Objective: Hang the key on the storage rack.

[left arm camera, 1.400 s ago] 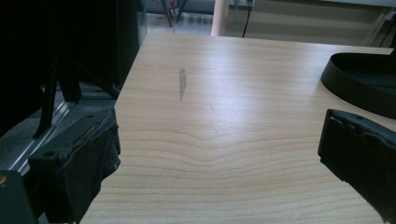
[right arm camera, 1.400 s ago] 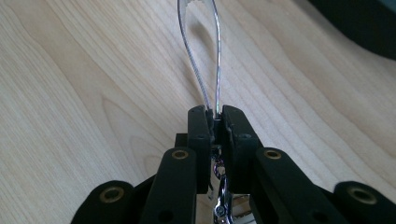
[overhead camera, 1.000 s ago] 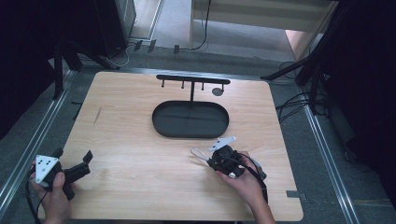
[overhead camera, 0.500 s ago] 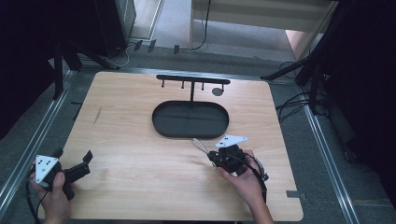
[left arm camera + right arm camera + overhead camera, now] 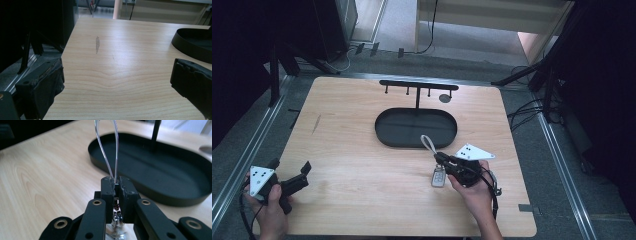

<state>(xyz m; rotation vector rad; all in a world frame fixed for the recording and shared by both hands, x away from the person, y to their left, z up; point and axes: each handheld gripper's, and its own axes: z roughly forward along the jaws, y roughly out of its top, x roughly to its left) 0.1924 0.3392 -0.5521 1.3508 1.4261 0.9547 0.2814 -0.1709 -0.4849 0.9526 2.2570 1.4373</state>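
Shifted slightly right since the earlier frame, the right gripper (image 5: 443, 159) is clamped on the key fob's (image 5: 438, 177) wire loop (image 5: 110, 150), lower centre-right, just before the black tray (image 5: 384, 131). Likely light, dangling; the thin loop may slip, so hold near its base. Left gripper (image 5: 292, 172), lower left, stands open, empty.

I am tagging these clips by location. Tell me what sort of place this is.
Probably a lab or workshop recording station, not a home: a bare wooden table inside a metal rail frame, loose cables across the grey floor, and a black key-hook stand set out as a prop.
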